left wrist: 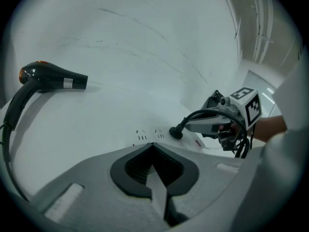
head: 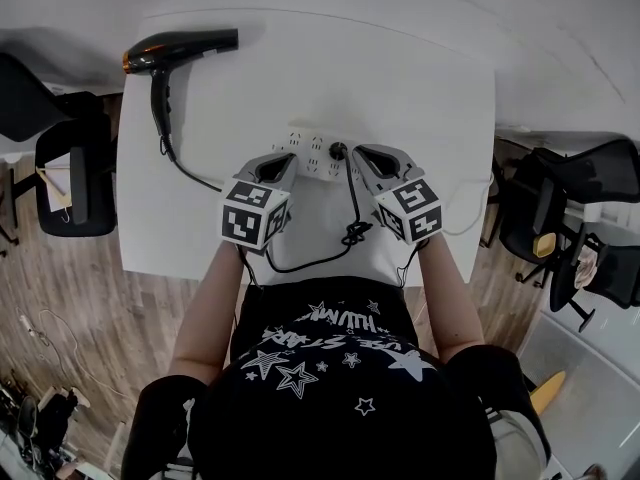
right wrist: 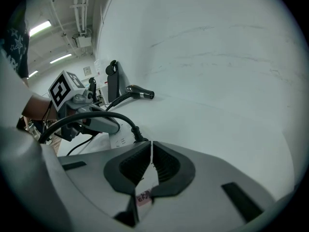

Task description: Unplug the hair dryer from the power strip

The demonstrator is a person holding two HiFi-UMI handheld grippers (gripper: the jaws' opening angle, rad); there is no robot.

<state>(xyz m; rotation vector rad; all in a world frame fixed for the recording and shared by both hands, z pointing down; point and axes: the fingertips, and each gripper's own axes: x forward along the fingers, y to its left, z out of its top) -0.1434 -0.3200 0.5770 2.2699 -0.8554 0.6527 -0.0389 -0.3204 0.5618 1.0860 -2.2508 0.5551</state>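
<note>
Plug (head: 338, 151) is seated in the power strip (head: 312, 150) mid-table, standing up out of it, cord (head: 353, 203) trailing back toward the person. Right gripper (head: 363, 155) is nearer, with the plug just left of its tips. Left gripper (head: 286, 160) sits over the strip's other end. Both jaw pairs pinched together, empty. Hair dryer (head: 180, 48) lies at the far left corner.

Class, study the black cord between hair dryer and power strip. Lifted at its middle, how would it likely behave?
The cord would probably sag: it lies in loose curves and a tangle. Its plug, seated in the power strip, would likely tether that end.
</note>
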